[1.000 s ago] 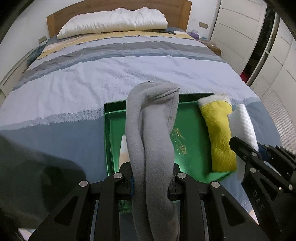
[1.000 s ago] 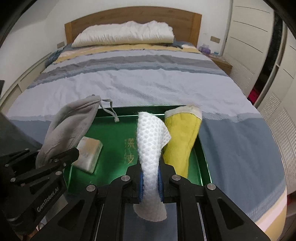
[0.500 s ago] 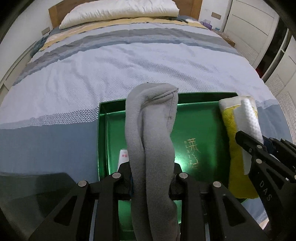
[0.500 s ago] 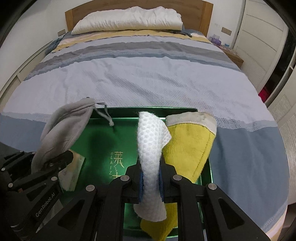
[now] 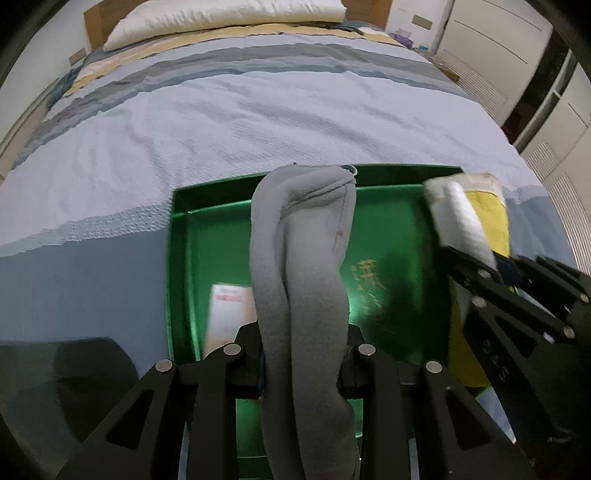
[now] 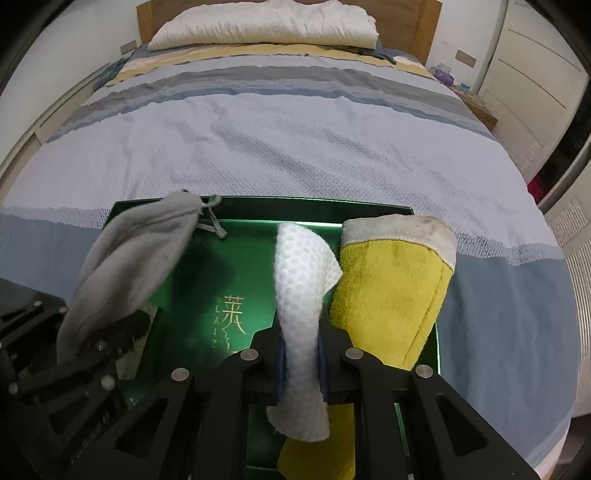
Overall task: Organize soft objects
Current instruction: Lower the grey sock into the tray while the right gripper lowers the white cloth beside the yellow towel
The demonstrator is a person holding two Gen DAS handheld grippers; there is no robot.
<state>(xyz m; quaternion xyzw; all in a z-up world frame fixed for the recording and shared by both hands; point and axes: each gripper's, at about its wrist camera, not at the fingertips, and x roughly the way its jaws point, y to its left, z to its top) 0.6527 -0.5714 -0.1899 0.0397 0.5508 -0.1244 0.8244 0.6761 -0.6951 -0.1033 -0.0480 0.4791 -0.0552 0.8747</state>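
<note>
Bedspread under a green tray fills both my views, with a pillow against the wooden headboard at the far end. My left gripper has its jaws clamped on a grey fleece pouch that stands up over the tray's left half, where a small pale packet lies on the floor beside it. My right gripper is pinched tight on a white waffle-textured cloth above the tray's gold lettering, with a yellow terry cloth resting just beside it against the tray's right edge.
</note>
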